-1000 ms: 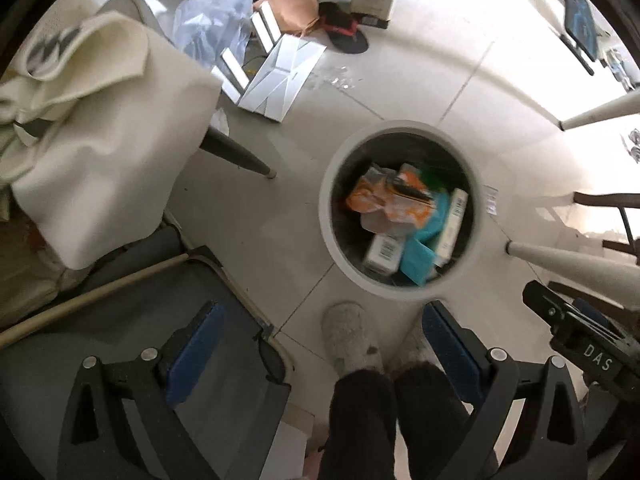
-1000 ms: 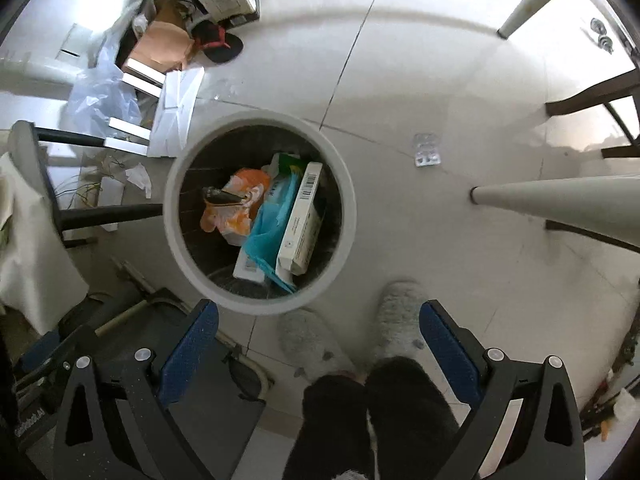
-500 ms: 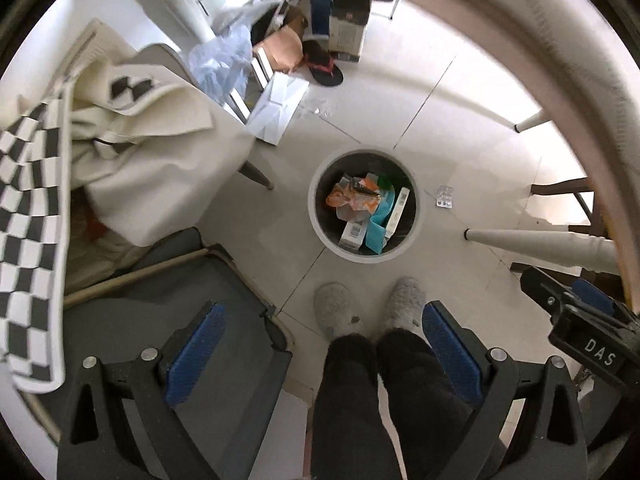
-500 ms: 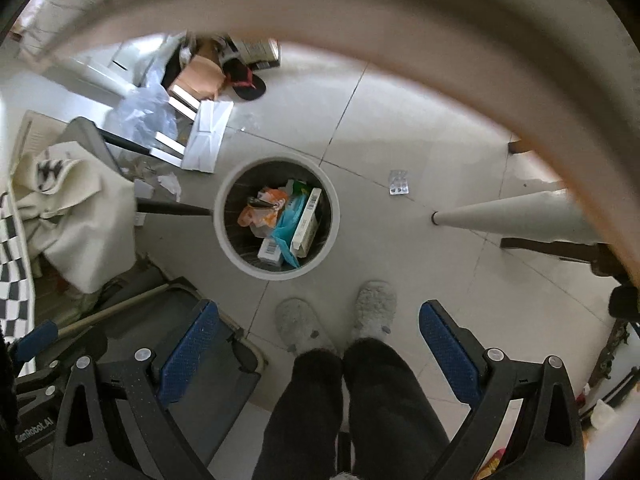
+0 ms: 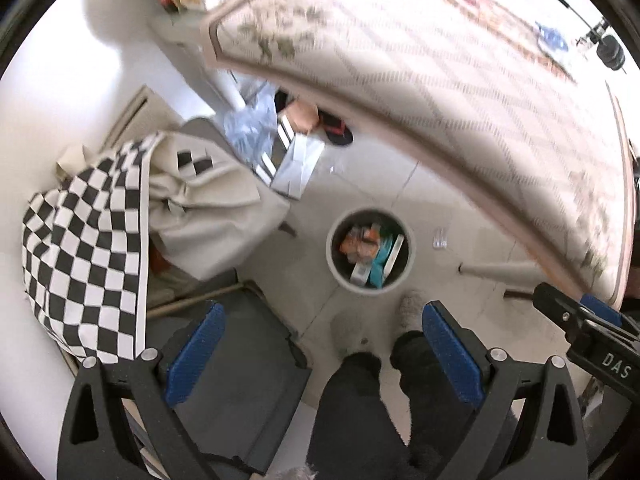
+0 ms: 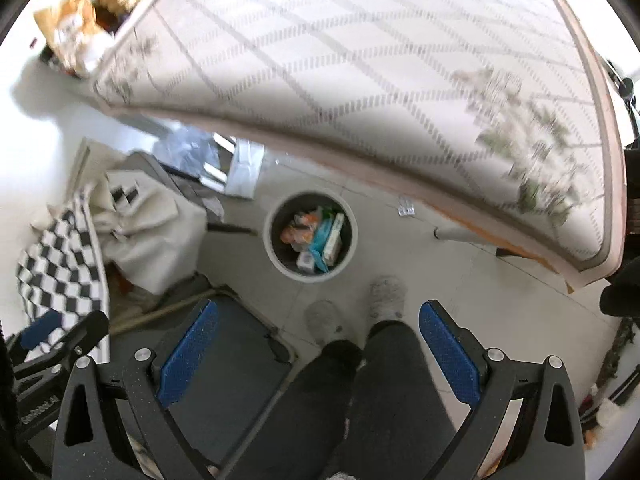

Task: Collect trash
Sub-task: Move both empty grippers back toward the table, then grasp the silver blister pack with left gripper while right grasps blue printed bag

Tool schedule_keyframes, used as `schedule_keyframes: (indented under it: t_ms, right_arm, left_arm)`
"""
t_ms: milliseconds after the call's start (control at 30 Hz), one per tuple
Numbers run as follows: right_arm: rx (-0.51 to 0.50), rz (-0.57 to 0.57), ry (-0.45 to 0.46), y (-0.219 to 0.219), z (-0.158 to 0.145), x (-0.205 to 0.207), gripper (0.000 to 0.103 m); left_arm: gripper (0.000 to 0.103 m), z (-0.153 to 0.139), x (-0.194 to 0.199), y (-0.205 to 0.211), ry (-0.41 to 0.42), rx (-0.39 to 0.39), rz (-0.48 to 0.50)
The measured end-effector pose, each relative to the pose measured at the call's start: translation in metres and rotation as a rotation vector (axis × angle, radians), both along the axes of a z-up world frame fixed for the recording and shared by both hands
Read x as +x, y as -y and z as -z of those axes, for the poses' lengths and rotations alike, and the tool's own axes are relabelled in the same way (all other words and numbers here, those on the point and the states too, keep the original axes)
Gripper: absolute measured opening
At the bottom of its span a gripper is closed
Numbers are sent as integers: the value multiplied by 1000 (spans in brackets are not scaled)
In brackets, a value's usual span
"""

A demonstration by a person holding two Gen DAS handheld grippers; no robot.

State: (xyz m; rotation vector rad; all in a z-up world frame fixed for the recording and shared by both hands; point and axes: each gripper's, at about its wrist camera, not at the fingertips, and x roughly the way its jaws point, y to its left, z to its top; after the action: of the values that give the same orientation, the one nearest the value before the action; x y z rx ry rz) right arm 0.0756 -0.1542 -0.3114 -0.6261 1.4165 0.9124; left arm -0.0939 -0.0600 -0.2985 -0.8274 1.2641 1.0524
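On the pale tiled floor [image 5: 404, 184] the round white bin [image 5: 409, 257] of cartons sits just ahead of your feet. A small clear blister pack [image 6: 405, 206], light, thin and slippery, lies beside it; pinch an edge. Your left gripper [image 5: 322, 350] and right gripper [image 6: 318, 346] both gape wide, carrying nothing.

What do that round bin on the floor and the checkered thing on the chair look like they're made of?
The bin looks like smooth plastic, pale grey outside and dark inside: an even matte rim, no seams or weave. The checkered thing seems to be soft woven cloth; it drapes and folds over the chair beside cream fabric. Blur leaves finer texture unclear.
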Motion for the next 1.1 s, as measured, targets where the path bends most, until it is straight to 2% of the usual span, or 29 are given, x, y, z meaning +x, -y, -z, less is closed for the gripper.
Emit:
schedule_keyframes:
  t_ms: [200,367,500,600,733,800,867,900,967,1100]
  right_arm:
    - [36,58,-16,-39,-34,73,101]
    - [4,37,23,-90,-43,181,102]
    - [0,83,55,-134,-49,293,102]
    - [-21,149,70,-167,-36,383,102]
    - [-8,168,1,-208,-6,450,101]
    - [-10,182,-37,-226,11,471,95]
    - [-2,199,-75,-243,27,488,58]
    - [0,202,-83,-247,31,492,53]
    - [30,240,-98,-251,32,504,51]
    - [14,327,-95,-242,32,529,51]
  left_arm:
    - [101,-28,75,-40,3,85,19]
    - [101,-29,163,-83,-11,120,23]
    - [101,-6,242,-129,-13,62,-18]
    - [101,20,299,-165,-12,5,-43]
    - [101,55,352,-204,-69,-43,-48]
    - [101,65,362,-218,-92,-60,-67]
    - [101,69,367,-230,-99,-71,-91]
    - [101,69,369,-235,-101,-76,-101]
    - [101,66,374,-240,-89,-86,-124]
    - [101,65,395,-251,2,-178,-207]
